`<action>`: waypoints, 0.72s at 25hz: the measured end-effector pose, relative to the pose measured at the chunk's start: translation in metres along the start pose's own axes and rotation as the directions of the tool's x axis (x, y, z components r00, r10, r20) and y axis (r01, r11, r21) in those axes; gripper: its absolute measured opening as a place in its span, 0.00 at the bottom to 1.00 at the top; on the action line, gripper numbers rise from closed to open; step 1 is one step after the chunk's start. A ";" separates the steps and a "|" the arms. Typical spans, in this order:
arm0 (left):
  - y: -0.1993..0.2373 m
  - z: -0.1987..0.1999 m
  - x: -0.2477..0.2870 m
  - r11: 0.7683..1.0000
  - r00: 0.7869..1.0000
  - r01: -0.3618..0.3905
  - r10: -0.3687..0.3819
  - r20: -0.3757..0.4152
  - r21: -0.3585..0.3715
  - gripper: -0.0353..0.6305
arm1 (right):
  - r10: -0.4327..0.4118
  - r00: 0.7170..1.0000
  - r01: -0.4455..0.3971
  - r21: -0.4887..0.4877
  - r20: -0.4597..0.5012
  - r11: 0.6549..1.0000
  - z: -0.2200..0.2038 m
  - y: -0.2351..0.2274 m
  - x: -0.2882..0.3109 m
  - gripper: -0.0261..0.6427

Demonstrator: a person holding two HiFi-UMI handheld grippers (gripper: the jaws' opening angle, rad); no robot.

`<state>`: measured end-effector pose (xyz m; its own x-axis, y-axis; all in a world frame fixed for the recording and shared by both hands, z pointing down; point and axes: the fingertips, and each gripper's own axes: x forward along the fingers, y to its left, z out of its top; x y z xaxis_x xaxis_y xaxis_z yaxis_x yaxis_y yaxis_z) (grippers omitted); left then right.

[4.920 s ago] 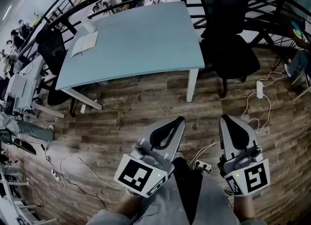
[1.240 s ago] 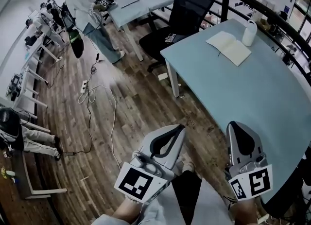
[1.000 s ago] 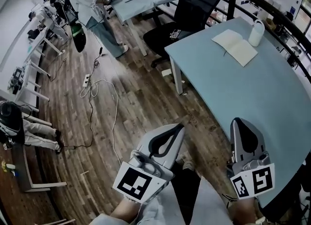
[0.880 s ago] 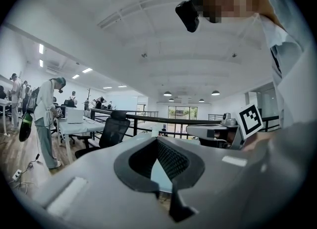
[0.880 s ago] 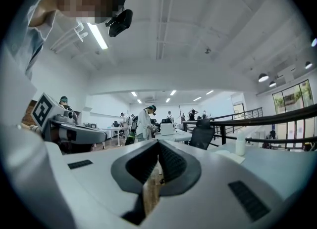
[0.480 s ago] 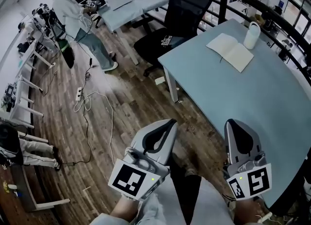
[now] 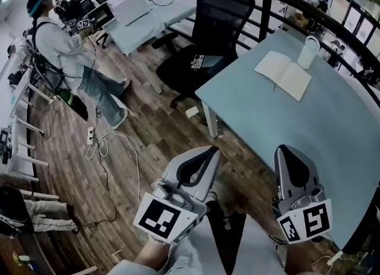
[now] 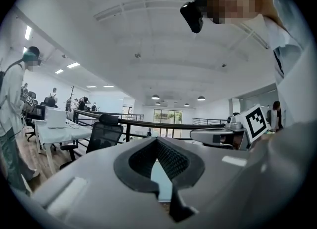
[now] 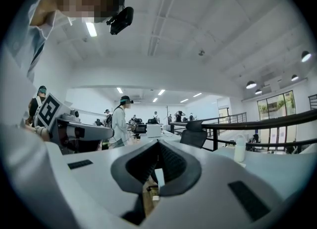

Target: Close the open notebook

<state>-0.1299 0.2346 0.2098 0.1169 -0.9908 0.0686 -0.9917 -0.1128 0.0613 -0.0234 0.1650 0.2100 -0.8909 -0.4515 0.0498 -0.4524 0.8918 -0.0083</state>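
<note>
Honestly, get closer first: the open notebook (image 7: 283, 75) lies well beyond left gripper (image 7: 209, 154) and right gripper (image 7: 287, 152) (both pressed together, empty).

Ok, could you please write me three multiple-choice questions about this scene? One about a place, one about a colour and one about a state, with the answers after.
1. Where does the open white-paged notebook lie?
A. On the wooden floor
B. On the light blue table, beside the white cylindrical container
C. On the seat of the black office chair

2. What colour is the tabletop?
A. Light blue
B. Red
C. Black

3. In what state is the notebook?
A. Closed, cover up
B. Standing upright on its edge
C. Lying open, both pages facing up

Answers:
1. B: the head view shows it on the table's far part, next to the container.
2. A: the whole top is pale blue.
3. C: two pages spread flat on either side of a middle fold.
</note>
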 end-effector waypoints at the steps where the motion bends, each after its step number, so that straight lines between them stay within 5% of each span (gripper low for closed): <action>1: 0.009 0.000 0.001 1.000 1.000 0.013 -0.013 -0.002 0.003 0.06 | -0.009 1.000 0.009 0.001 0.001 1.000 0.000 0.003 0.008 0.04; 10: 0.063 -0.002 0.016 0.992 0.992 0.125 -0.125 -0.006 0.004 0.06 | -0.109 0.994 0.109 -0.017 0.006 0.994 0.001 0.018 0.055 0.04; 18: 0.069 -0.011 0.042 0.981 0.981 0.195 -0.196 -0.015 -0.022 0.06 | -0.187 0.982 0.187 -0.009 -0.031 0.982 -0.014 0.000 0.058 0.04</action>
<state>-0.1924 0.1861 0.2274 0.3095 -0.9483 0.0703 -0.9484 -0.3025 0.0950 -0.0743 0.1396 0.2270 -0.7887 -0.6094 0.0812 -0.6107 0.7918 0.0103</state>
